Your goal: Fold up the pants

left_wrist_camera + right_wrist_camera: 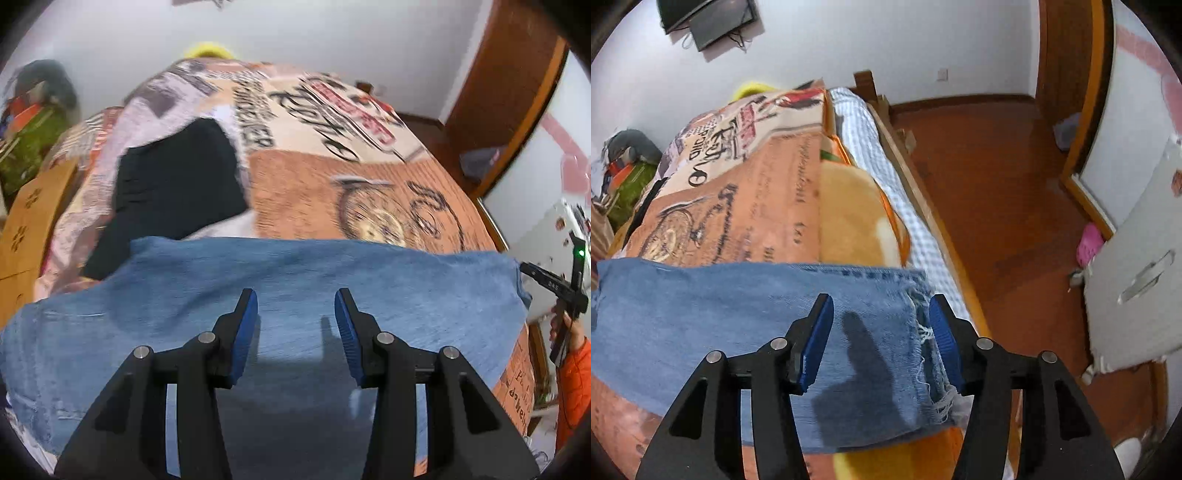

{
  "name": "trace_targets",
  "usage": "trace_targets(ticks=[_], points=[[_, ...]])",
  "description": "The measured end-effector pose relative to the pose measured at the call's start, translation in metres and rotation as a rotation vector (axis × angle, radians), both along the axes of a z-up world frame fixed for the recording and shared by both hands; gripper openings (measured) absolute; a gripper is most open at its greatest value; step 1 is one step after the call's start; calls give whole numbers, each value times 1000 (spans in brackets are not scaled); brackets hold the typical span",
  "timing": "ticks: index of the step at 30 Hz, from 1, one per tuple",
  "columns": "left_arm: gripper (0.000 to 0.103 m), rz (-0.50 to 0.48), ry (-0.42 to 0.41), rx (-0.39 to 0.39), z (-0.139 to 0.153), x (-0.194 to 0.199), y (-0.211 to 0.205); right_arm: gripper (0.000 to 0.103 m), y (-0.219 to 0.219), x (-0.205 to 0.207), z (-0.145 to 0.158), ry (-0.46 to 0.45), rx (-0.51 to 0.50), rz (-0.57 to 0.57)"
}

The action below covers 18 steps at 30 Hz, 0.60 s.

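Note:
Blue jeans (295,266) lie flat across the near part of a bed, with one straight folded edge on the far side. My left gripper (295,299) hovers over the middle of the denim, open, with nothing between its blue pads (243,332). My right gripper (881,301) is open above the leg end of the jeans (738,314). Its right finger is over the frayed hem (923,332), near the bed's edge. Both grippers cast shadows on the cloth.
A printed orange blanket (332,184) covers the bed, and a black garment (177,177) lies beyond the jeans at left. A hand in an orange sleeve (572,354) shows at right. The bed's wooden rail (923,192) borders a brown floor (997,184) and a white cabinet (1137,277).

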<state>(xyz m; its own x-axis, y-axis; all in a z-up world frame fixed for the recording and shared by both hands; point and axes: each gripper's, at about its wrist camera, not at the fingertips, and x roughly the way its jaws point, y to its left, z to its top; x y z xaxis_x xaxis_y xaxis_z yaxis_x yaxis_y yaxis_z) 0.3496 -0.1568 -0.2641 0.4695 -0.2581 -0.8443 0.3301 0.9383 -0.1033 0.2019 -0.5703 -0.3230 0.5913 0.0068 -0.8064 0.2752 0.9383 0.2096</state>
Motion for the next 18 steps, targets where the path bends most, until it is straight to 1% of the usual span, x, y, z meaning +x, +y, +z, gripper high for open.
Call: trace_targets(ticks=[6,8,9,11,12,13,16,18], points=[[43,-54,54,42,-23,6,-31,50,-8,10,-21,-2,111,10],[43,-63,76,57,-33,7,-37,47,-5,13,-25,-12,127,34],[45,-61,83,66,-39,7,-39,40,-3,13,-25,-19,111,37],[47,-59,75,70,-42,6,-41,21,4,11,-24,-16,12,32],[48,-58,74,68,-41,6,-41,14,7,10,-23,-21,-25,40],[49,-57,76,65,-41,7,-41,10,9,7,-22,-32,-53,43],[50,-52,82,52,-43,7,-39,7,8,2,-24,-31,-79,39],[51,-52,82,49,-44,8,-39,2,7,4,-31,9,-160,10]])
